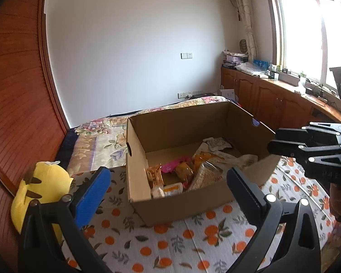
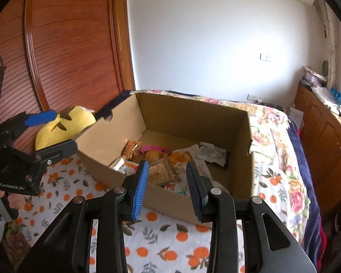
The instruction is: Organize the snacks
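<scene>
box: open cardboard box [image 1: 188,195] on the bed, flaps off, landmark for all below
snacks: loose pile of packets [image 1: 186,170] on the box floor, bunched toward the near wall; far half of floor bare cardboard
snack detail: pink wrapper [image 2: 154,147] mid-pile, orange packs and a clear bag of grains [image 2: 161,170] beside it, white crumpled wrapper [image 2: 212,152] off to the far right of the pile
left gripper: [image 1: 168,188] in front of the box's near-left part, above the bedspread; fingers wide apart, nothing between them, blue pad [image 1: 92,195] on the left finger; not touching the box
left gripper, other view: seen at the left of the box [image 2: 50,132], fingers apart, clear of the cardboard
right gripper: [image 2: 168,188] just in front of the box's near wall, pointing down into it; fingers a little apart, gap narrow, nothing clamped, pads off the cardboard as far as can be seen
right gripper, other view: at the box's right near corner [image 1: 288,141], black fingers, a hand [image 1: 338,200] below it on the handle
bedspread: white cloth with orange fruit print [image 1: 170,245] under the box and in front of it
quilt: floral cover [image 2: 270,125] behind and right of the box
plush: yellow soft toy [image 1: 43,188] left of the box, against the wooden wardrobe [image 1: 16,91]
cabinets: wooden row [image 1: 272,100] right of the box, under the window
wall: white, behind the box, switch plate on it
</scene>
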A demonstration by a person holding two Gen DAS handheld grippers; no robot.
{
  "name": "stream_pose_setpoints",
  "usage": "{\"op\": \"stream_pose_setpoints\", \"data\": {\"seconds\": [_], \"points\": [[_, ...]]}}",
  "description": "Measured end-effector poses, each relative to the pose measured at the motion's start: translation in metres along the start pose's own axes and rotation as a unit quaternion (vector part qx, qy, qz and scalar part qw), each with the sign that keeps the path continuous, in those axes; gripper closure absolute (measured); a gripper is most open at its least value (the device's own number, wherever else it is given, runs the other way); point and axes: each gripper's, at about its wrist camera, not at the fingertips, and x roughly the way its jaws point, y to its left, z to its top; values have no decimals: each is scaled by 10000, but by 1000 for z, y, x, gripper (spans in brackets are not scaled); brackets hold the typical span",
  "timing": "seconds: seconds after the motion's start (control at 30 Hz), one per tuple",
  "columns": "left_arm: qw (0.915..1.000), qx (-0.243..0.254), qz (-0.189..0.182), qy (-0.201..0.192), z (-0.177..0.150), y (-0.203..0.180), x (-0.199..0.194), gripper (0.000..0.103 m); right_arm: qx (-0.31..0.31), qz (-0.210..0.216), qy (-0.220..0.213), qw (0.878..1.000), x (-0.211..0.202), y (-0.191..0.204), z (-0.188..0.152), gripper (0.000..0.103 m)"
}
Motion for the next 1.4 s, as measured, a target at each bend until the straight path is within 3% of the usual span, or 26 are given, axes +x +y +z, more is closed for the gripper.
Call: {"op": "stream_pose_setpoints", "data": {"seconds": [0.17,0.23,0.3,0.4,0.43,1.03,1.4], "points": [[10000,25,26,-24,-7,-8,-20,1,81,-193,-151,9997,-25,4,-7,40],[10000,39,38,-54,-10,-12,-29,1,129,-255,-197,9994,-33,3,-11,24],[10000,35,31,-86,-13,-16,-38,1,158,-320,-239,9991,-42,4,-15,14],[9999,-9,20,-132,-17,-20,-50,0,214,-414,-289,9985,-53,4,-20,8],[9999,-28,12,-138,-17,-20,-53,0,257,-441,-331,9981,-57,4,-22,1],[9995,-272,90,-98,-35,-25,-121,0,336,-776,-507,9951,-134,27,-40,0],[9983,-298,336,-382,-49,-47,-165,0,380,-1009,-798,9910,-185,37,-56,0]]}}
